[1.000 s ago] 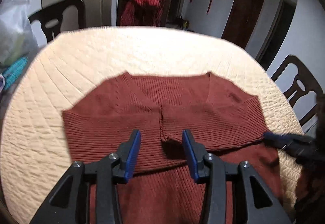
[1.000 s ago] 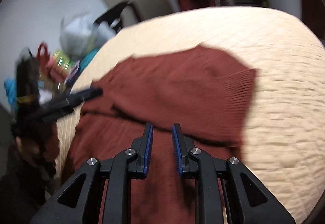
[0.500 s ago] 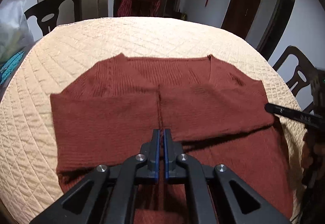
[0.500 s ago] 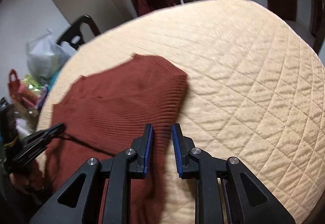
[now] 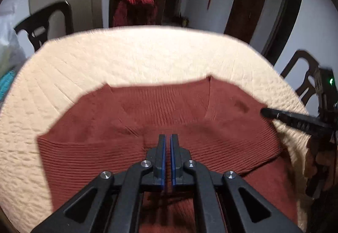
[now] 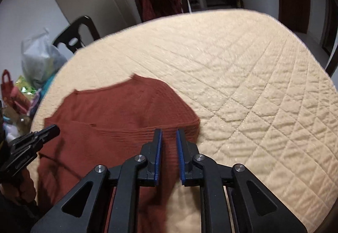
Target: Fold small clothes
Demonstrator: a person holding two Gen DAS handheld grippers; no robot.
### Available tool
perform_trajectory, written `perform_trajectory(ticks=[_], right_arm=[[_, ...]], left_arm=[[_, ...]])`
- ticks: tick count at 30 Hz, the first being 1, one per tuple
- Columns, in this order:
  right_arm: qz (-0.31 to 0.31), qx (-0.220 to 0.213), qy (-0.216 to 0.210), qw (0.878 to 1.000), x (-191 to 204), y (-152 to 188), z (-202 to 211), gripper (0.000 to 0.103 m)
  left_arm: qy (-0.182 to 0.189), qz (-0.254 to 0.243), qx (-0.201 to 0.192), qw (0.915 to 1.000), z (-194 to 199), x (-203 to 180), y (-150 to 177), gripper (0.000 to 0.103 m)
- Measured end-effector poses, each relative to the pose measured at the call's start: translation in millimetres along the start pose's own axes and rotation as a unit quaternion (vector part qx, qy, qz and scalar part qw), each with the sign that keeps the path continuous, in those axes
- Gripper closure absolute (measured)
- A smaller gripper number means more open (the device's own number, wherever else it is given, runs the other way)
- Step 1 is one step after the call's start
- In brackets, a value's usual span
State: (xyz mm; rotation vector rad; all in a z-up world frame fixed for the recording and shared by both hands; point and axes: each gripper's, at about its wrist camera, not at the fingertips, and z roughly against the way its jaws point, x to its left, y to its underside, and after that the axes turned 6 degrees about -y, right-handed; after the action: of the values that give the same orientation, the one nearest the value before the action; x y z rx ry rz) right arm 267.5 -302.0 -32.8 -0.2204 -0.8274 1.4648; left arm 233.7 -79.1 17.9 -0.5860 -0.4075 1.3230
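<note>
At the far left we see a pale plastic bag (image 6: 40,57) standing beside the table (image 6: 243,76), bulging with contents too blurred to name, and next to it a small red bag (image 6: 6,85) with bright wrappers around it.

On the table's cream quilted cover lies the rust-red ribbed sweater (image 5: 160,119), spread flat on the near half. Both sleeves are folded in across the chest, cuffs meeting near the middle. Its neckline points away from us toward the far chairs, and its long axis runs from the near edge to the far one.

Compared with half a second ago, the left tool (image 5: 168,146) has its blue pads pressed nearly together as before (whether any knit is pinched between them we cannot tell), but the sweater now sits lower and closer in its view. The right tool (image 6: 169,140) has drifted left: earlier its narrow gap straddled the sweater's right edge, and now it hovers over the folded right sleeve, pads slightly parted and gripping nothing.

A red garment (image 5: 137,7) drapes over a far chair (image 5: 114,11).
</note>
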Motion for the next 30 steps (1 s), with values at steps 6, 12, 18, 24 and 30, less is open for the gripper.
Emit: perform_trajectory(ticks=[6, 12, 18, 24, 30], right_arm=[[0.013, -0.011, 0.000, 1.000, 4.8, 5.9, 22.1, 0.099], [0.059, 0.018, -0.012, 0.998, 29.8, 49.4, 30.8, 0.099], [0.070, 0.017, 0.005, 0.997, 27.0, 59.5, 37.5, 0.096], [0.068, 0.015, 0.025, 0.997, 27.6, 61.3, 35.5, 0.086], [0.083, -0.007, 0.022, 0.996, 39.1, 62.0, 52.4, 0.086]], left_arm=[[0.013, -0.015, -0.003, 0.9998, 13.7, -0.1, 20.3, 0.097], [0.022, -0.020, -0.013, 0.9995, 20.9, -0.2, 42.4, 0.097], [0.018, -0.024, -0.022, 0.9993, 24.7, 0.6, 48.6, 0.097], [0.015, -0.010, -0.022, 0.9996, 27.7, 1.8, 47.5, 0.096], [-0.003, -0.023, -0.034, 0.9992, 41.4, 0.0, 48.7, 0.096]])
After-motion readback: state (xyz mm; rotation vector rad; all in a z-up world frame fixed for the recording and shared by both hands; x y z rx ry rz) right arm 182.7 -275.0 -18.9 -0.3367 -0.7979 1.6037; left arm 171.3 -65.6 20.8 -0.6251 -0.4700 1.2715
